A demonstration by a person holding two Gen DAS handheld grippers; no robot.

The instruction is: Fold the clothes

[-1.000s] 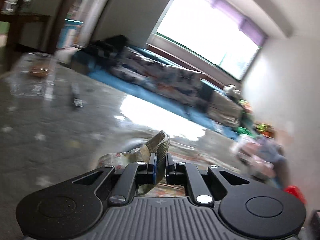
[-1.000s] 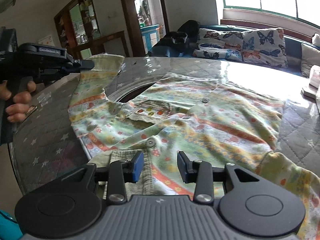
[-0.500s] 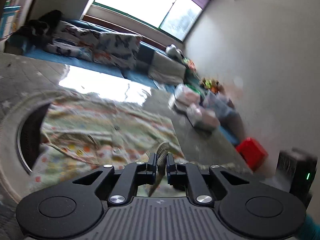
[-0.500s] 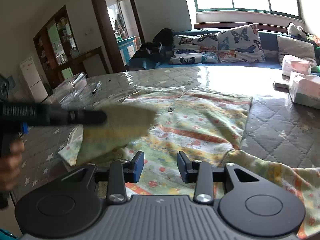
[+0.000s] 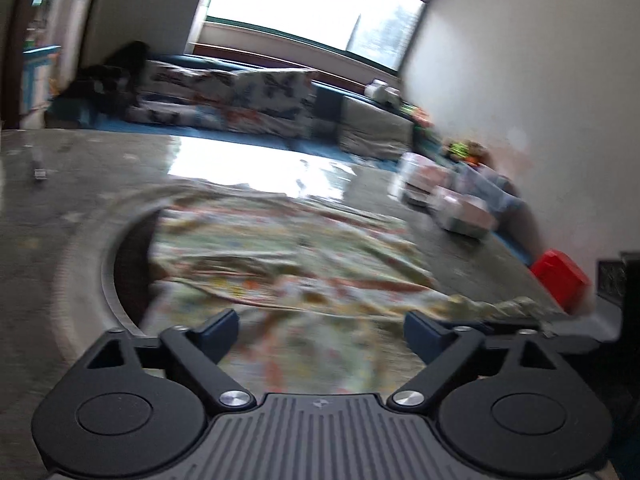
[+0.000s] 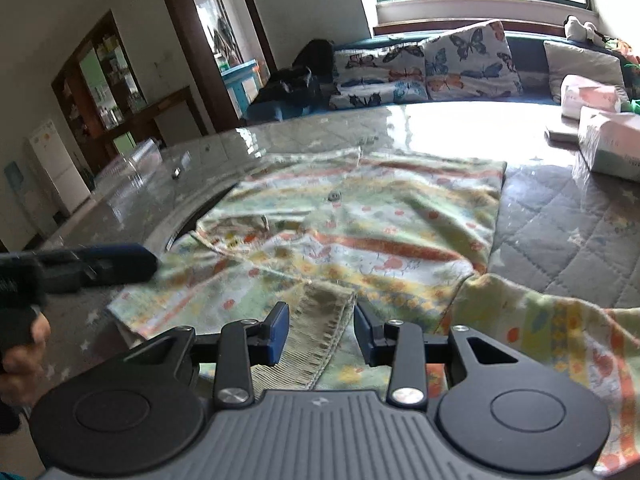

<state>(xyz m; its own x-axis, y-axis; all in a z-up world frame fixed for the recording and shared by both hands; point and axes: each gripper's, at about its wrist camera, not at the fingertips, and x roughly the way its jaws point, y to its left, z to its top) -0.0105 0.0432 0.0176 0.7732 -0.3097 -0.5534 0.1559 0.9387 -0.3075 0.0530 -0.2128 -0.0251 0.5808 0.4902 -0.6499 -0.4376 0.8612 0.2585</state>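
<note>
1. Left wrist view, blurred: the left gripper (image 5: pixel 318 334) hangs over a patterned shirt (image 5: pixel 280 256) that lies spread on a grey quilted table (image 5: pixel 52 200). Its jaws are opening and already stand wide, with nothing pinched between them; the shirt's cloth lies below the gap. A red box (image 5: pixel 560 276) sits at the right, near the wall. A sofa with butterfly cushions (image 5: pixel 240 92) runs under a bright window (image 5: pixel 312 4).

2. Right wrist view: the right gripper (image 6: pixel 320 334) has its jaws partly apart. A ribbed hem of the shirt (image 6: pixel 340 232) lies between its blue pads (image 6: pixel 278 334), which do not press on it, so nothing is grasped. The shirt covers the middle of the table (image 6: pixel 560 232), one sleeve trailing at lower right. At the left edge a hand (image 6: pixel 22 356) holds the left gripper (image 6: pixel 132 262) just above the shirt's near-left corner. Tissue packs (image 6: pixel 608 148) rest at the far right.
</note>
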